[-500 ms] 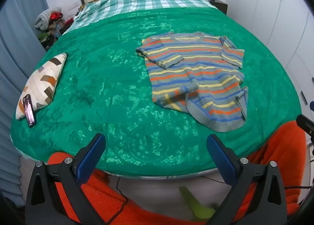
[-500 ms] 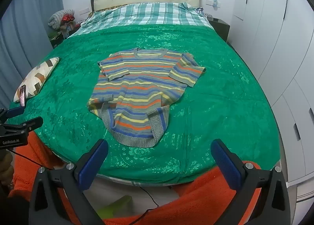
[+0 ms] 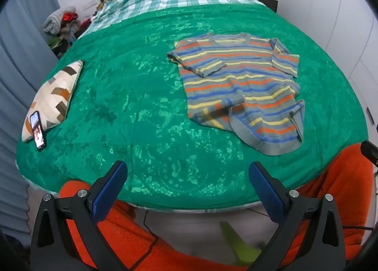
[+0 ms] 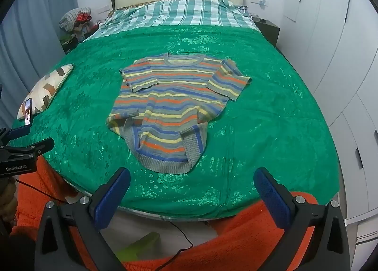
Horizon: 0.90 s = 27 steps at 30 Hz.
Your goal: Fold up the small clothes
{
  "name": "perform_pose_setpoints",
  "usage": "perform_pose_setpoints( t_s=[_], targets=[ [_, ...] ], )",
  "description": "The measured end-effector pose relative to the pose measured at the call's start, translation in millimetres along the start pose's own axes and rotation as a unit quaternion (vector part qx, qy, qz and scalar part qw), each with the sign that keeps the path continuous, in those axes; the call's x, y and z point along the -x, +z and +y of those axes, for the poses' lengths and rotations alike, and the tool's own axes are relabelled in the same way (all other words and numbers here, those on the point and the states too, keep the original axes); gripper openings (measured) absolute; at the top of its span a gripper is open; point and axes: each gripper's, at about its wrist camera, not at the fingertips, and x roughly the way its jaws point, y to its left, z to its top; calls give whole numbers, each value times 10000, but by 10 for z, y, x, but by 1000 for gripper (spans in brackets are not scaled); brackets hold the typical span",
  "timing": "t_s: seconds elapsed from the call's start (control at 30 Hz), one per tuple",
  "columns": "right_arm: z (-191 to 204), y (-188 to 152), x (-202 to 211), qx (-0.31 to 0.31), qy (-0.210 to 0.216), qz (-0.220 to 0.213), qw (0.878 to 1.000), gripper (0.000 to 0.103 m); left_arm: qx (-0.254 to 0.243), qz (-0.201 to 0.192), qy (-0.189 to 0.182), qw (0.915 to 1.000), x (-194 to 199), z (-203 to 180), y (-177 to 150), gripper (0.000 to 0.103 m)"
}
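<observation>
On the green bedspread (image 4: 271,129), near its middle, your striped sweater (image 4: 174,108) lies face up, collar at the far end, hem toward you. Both short sleeves look turned in over the chest, and the lower corners are rumpled inward, so I'd judge the folding barely begun: sides still need squaring, then the hem goes up to the collar. Your left gripper (image 3: 187,184) and right gripper (image 4: 192,187) hang spread wide and empty over the near edge, well short of the sweater.

Sweater (image 4: 174,105) grey, blue-orange-yellow stripes; bedspread (image 4: 271,110) green; fingers (image 4: 111,200) blue; cushion (image 3: 56,91) cream-brown.
</observation>
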Motion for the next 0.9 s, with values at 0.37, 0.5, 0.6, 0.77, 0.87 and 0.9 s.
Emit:
perform_pose_setpoints(
  t_s=[0.37,0.5,0.6,0.77,0.87,0.9],
  targets=[
    [53,-25,-33,24,38,71,10000,103,-94,60,17,9999,-39,-29,-38,102],
    [61,-18,-62,28,60,109,9999,103,-94,91,-41,9999,-57,-25,-47,102],
    [86,-16,-84,57,61,127,9999,103,-91,121,-46,9999,-73,-18,-57,102],
    [107,1,-90,105,46,112,9999,103,-47,149,2,9999,-94,-19,-35,102],
    [109,13,-91,119,-34,107,9999,103,-11,173,16,9998,-120,-8,-40,102],
    [98,7,-95,101,-37,117,9999,103,-9,194,14,9998,-130,-6,-41,102]
  ],
)
